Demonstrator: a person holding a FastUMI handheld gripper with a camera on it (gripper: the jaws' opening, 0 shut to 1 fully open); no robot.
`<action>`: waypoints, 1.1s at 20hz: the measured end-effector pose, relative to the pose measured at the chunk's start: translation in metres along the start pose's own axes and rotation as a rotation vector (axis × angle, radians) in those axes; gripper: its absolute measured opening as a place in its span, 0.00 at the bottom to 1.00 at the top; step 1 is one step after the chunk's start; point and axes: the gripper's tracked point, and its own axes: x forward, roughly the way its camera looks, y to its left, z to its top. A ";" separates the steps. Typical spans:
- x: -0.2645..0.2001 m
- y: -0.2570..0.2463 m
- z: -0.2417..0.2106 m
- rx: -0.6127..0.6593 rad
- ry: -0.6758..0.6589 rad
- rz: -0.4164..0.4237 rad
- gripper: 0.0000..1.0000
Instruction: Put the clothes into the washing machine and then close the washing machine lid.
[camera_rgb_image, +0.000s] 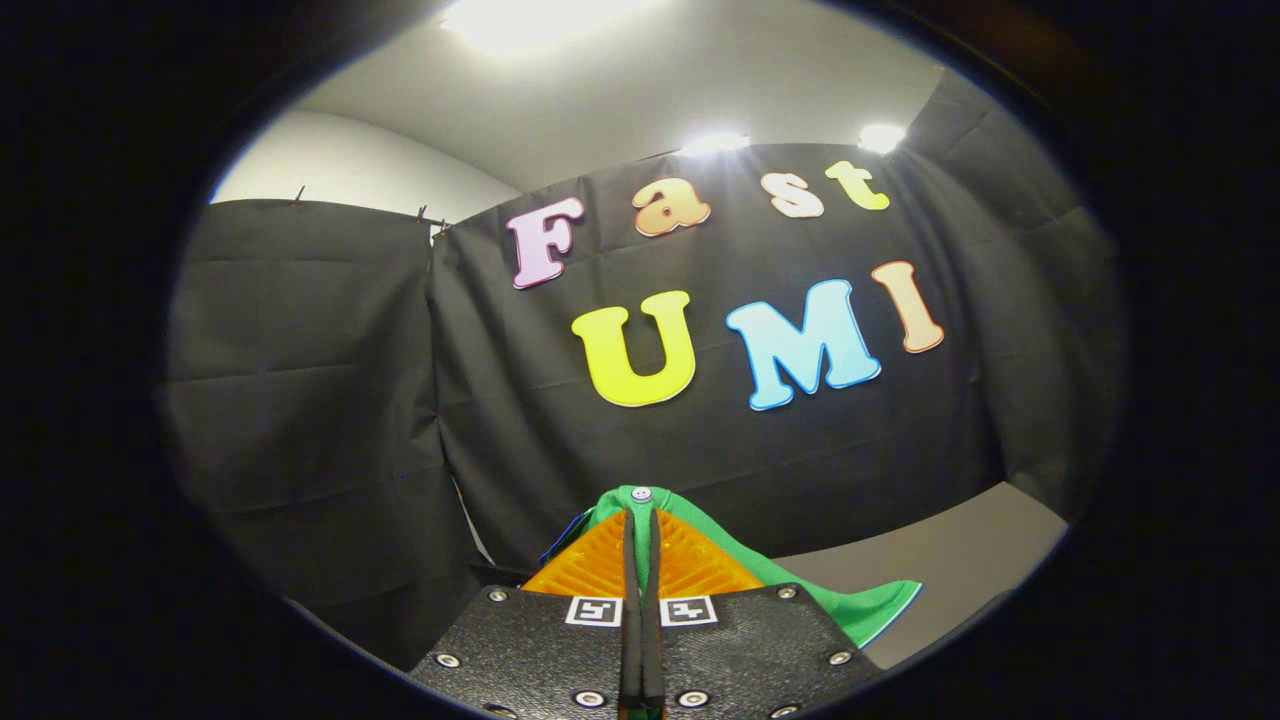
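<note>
Gripper pinches the green garment — both fingers pressed together on a fold near a small white button, so the cloth hangs from the tips and trails off to the right. Held high and level, facing the booth wall, likely to keep the fabric clear of the grey surface during carry. Washing machine not visible here — the drop-in is probably still to come.

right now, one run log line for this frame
gripper: shut on green cloth garment | garment: lifted, hanging beside fingers | ahead: black cloth wall | washing machine: unseen
</note>
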 end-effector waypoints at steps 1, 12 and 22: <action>0.002 0.011 -0.004 0.006 0.005 0.013 0.00; 0.018 0.096 -0.063 0.019 0.093 0.090 0.00; 0.037 0.139 -0.140 -0.013 0.202 0.118 0.00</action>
